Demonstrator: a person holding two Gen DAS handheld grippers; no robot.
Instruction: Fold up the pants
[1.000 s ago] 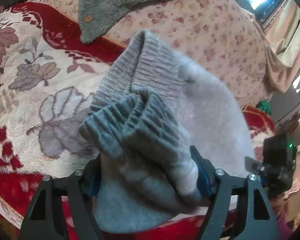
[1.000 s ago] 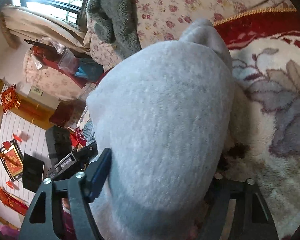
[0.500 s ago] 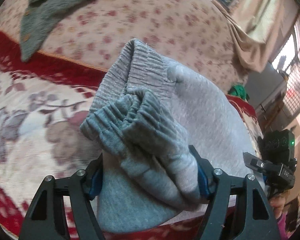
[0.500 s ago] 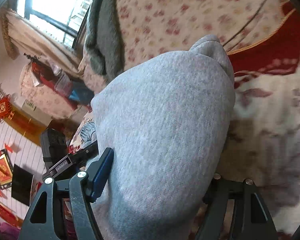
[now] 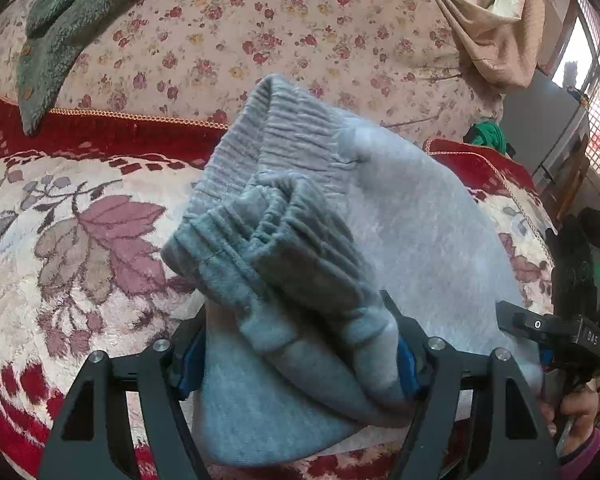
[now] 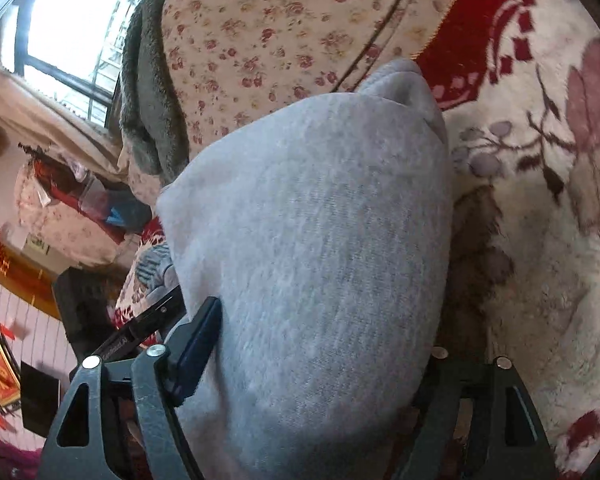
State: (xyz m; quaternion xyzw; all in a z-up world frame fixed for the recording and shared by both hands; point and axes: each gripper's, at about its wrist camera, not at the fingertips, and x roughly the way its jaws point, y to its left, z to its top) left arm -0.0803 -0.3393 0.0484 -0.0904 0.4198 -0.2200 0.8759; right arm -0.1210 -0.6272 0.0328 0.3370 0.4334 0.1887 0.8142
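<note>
Two big spreads fill the room before anything else: the red and cream flowered blanket [image 5: 80, 248] over the bed, and past it, toward twelve o'clock, a pale quilt [image 5: 260, 28] sprigged with small roses. A fuzzy green-grey garment [image 5: 52, 28] lies on the quilt up at eleven o'clock (nothing to do with the job, as far as I can judge).

Next down in size are the grey pants [image 5: 412, 232], already gathered into a thick bundle and carried over the blanket between both tools. The ribbed waistband [image 5: 276, 136] points toward twelve o'clock, with a doubled cuff [image 5: 284, 248] bunched in front of it.

The left tongs [image 5: 300, 356] stand fairly wide, yet the blue pads squeeze the bundle from both sides, so they hold it. The right tongs [image 6: 320, 360] have the smooth folded end between them, and their jaws are opening; the left pad stands just off the cloth, the other is hidden behind it.

I'd judge this fleece soft, light and floppy, not slippery and in no way fragile. It will sag and unroll once released, so hold it at the thick layered edges (waistband and fold), never by a single layer.
</note>
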